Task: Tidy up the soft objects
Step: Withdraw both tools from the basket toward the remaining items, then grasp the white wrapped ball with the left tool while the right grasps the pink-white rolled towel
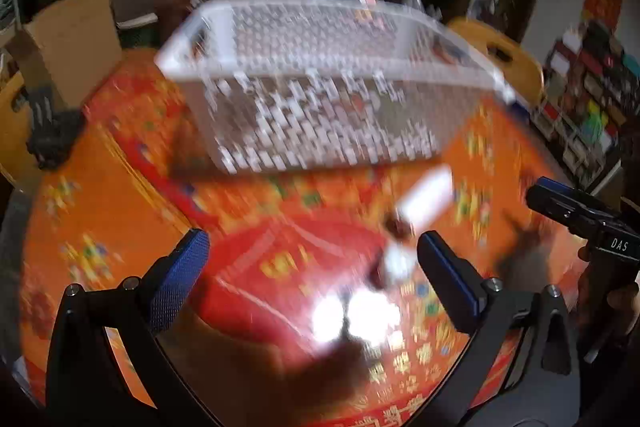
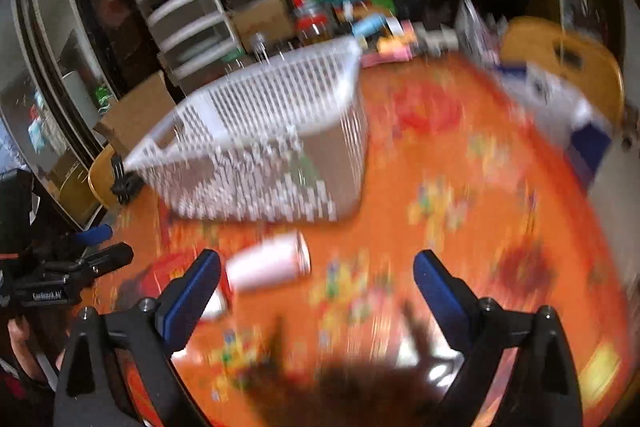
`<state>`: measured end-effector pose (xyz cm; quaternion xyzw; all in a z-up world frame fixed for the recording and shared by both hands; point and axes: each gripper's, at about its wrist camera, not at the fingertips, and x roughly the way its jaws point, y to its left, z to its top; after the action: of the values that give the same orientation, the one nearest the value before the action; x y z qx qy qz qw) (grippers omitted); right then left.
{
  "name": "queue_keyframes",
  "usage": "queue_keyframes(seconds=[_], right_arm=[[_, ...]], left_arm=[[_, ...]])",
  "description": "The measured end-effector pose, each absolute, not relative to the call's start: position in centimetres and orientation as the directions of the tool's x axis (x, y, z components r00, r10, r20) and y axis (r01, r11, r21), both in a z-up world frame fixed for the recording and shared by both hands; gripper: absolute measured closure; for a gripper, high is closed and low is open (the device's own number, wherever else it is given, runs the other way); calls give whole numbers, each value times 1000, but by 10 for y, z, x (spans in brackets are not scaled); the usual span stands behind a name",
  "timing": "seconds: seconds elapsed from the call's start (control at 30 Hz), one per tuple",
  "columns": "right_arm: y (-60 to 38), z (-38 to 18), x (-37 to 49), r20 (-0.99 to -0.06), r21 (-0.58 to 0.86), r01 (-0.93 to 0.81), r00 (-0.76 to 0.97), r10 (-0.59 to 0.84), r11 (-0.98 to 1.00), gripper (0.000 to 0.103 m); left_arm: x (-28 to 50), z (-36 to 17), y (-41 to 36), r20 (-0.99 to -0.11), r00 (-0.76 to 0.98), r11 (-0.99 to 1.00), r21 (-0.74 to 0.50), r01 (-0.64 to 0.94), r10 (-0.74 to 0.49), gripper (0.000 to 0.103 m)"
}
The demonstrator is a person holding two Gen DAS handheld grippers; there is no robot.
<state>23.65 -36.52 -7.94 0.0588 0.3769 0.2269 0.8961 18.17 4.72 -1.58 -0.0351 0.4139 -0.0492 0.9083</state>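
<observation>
Basket (image 1: 320, 87) white, perforated, blurred, on orange cloth (image 1: 112, 187), left gripper (image 1: 312, 267) and right gripper (image 2: 316, 279) jaws spread, empty.

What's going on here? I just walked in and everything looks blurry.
A person holds a gripper in each hand over a table with an orange patterned cloth. Both the left gripper and the right gripper are open and hold nothing. A white mesh basket stands ahead of them, and a white cylinder-like item lies on the cloth in front of it. Nothing is grasped yet.
</observation>
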Motion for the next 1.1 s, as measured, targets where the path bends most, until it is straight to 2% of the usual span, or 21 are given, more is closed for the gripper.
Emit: queue_keyframes(seconds=[0.13,0.4,0.47,0.57,0.63,0.67,0.7,0.73,0.77,1.1], right_arm=[[-366,-109,229,-680,281,-330,594,429,901,6],[-361,-115,227,-679,258,-346,599,424,902,6],[-361,-116,229,-677,265,-345,598,428,900,6],[-361,-117,231,-673,268,-342,602,430,900,6],[-360,-117,232,-674,268,-342,601,429,901,6],[-359,-116,232,-678,264,-346,598,429,900,6],[-358,-116,233,-679,259,-348,598,426,901,6],[-356,-116,233,-681,251,-347,600,420,904,6],[-355,-115,233,-681,248,-347,601,418,904,6],[-316,-118,242,-708,184,-425,568,419,886,6]], left_arm=[[187,-50,19,-794,595,992,-88,90,-124,0],[187,-67,-9,-789,603,991,-63,115,-120,2],[185,-69,-13,-787,605,991,-62,118,-121,7],[196,-73,-14,-792,596,990,-70,122,-130,24],[199,-75,-16,-790,601,991,-64,116,-121,42],[198,-75,-16,-789,601,990,-64,122,-125,45],[197,-75,-16,-787,604,990,-60,127,-126,54],[197,-74,-17,-784,608,989,-58,134,-128,67],[196,-74,-17,-780,612,989,-53,141,-129,74],[181,-71,29,-757,650,996,-11,88,-66,77]])
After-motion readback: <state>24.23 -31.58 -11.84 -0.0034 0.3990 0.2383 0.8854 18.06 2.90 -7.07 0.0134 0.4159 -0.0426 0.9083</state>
